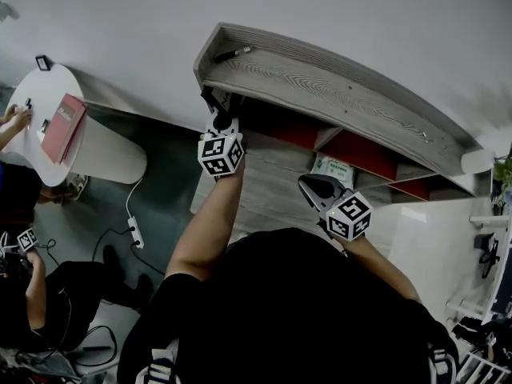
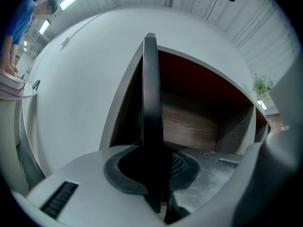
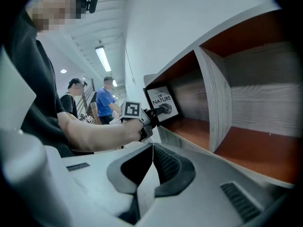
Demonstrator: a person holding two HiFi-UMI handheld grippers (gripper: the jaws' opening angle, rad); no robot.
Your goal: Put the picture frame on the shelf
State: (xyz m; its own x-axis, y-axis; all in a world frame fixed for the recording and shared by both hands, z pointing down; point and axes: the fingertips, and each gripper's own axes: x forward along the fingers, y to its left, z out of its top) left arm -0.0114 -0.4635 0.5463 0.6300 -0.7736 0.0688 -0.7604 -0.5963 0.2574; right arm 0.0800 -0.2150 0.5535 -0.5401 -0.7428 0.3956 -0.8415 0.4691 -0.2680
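The black picture frame [image 3: 162, 104] has a white print with a dark motif. It stands at the open left end of the grey wooden shelf unit [image 1: 336, 94], in front of a red-lined compartment [image 3: 189, 126]. My left gripper [image 1: 220, 125] is shut on the frame's lower edge. In the left gripper view the frame [image 2: 151, 108] rises edge-on from between the jaws of that gripper [image 2: 154, 169]. My right gripper [image 1: 314, 185] hangs in front of the shelf's middle, apart from the frame. Its jaws meet in the right gripper view [image 3: 151, 148] with nothing between them.
A green and white box [image 1: 332, 169] lies in a middle compartment. A black pen [image 1: 234, 54] rests on the shelf top. A round white table [image 1: 96, 154] with a red book [image 1: 62, 126] stands at the left, with people nearby. A power strip [image 1: 136, 232] lies on the floor.
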